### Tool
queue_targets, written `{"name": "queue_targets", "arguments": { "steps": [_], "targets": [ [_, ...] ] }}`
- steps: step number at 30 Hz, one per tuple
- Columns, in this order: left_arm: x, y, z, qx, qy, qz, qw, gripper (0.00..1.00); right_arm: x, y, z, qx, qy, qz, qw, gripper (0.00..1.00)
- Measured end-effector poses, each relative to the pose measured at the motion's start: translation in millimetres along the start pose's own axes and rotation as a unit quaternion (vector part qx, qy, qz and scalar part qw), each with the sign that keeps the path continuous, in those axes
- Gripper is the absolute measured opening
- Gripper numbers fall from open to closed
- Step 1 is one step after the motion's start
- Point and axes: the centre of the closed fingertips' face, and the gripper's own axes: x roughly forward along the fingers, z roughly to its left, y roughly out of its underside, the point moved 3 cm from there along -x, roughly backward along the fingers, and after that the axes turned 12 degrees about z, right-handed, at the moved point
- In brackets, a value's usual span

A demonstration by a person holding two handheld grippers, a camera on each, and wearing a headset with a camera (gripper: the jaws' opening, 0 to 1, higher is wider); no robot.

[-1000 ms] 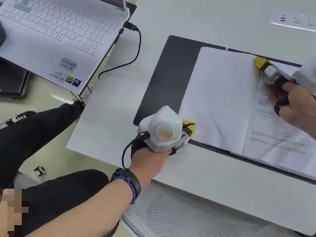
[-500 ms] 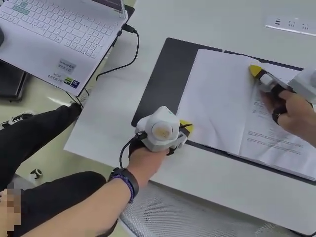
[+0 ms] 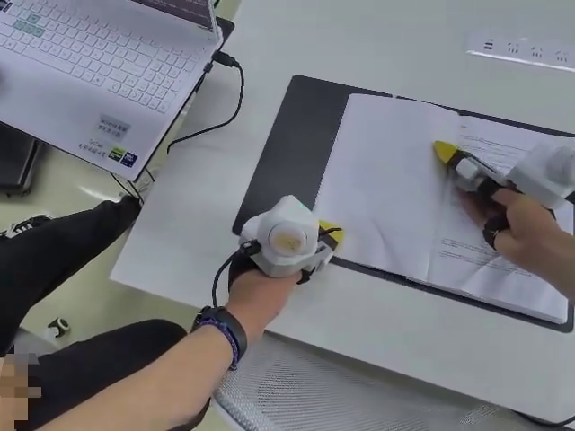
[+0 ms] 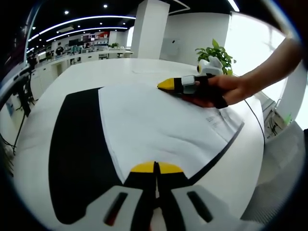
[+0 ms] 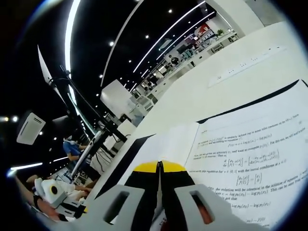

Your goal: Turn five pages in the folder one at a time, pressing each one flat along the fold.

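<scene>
A black folder [image 3: 292, 148] lies open on the white table, with a blank white page [image 3: 382, 184] turned to the left and printed pages [image 3: 503, 260] on the right. My left gripper [image 3: 330, 232] is shut, its yellow tips [image 4: 155, 168] resting on the blank page's near edge. My right gripper [image 3: 445, 153] is shut too, with its yellow tips [image 5: 160, 167] pressed on the paper along the fold [image 5: 190, 144]. The same right gripper [image 4: 166, 84] appears in the left gripper view, held by a hand.
A white laptop [image 3: 99, 67] with a black cable [image 3: 229, 94] sits at the table's far left. A white power strip [image 3: 521, 49] lies at the far right. The table's near edge [image 3: 377, 337] runs below the folder, with a grey chair seat beneath.
My right gripper has slid toward me along the fold. The left gripper has stayed on the page's edge. The head camera has shifted a little.
</scene>
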Motion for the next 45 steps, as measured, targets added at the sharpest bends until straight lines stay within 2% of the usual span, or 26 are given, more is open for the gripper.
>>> {"name": "queue_targets", "arguments": {
  "steps": [5,7,15,19,23,32,45],
  "targets": [
    [0.6,-0.1,0.5,-0.007,0.001,0.003,1.0000,0.00,-8.3,11.0,14.5,0.005,-0.005,-0.001,1.0000,0.00],
    [0.6,-0.1,0.5,-0.007,0.002,0.004,1.0000,0.00,-10.0,14.1,12.7,0.004,-0.007,0.001,1.0000,0.00],
    [2.3,0.8,1.4,-0.011,0.003,0.002,0.9999,0.00,-23.7,33.4,34.6,0.005,-0.014,0.001,0.9999,0.00],
    [2.9,1.1,1.5,-0.013,0.003,0.002,0.9999,0.00,-30.0,40.4,39.9,0.010,-0.016,0.000,0.9998,0.00],
    [3.3,1.4,1.5,-0.013,0.004,0.002,0.9999,0.00,-36.2,53.7,51.0,0.007,-0.023,0.014,0.9996,0.00],
    [3.8,2.4,2.0,-0.015,0.005,0.001,0.9999,0.00,-47.4,75.1,60.0,0.014,-0.026,0.021,0.9993,0.00],
    [3.1,3.0,2.2,-0.020,0.011,0.000,0.9997,0.00,-63.1,109.2,78.3,0.009,-0.038,0.048,0.9981,0.00]
  ]
}}
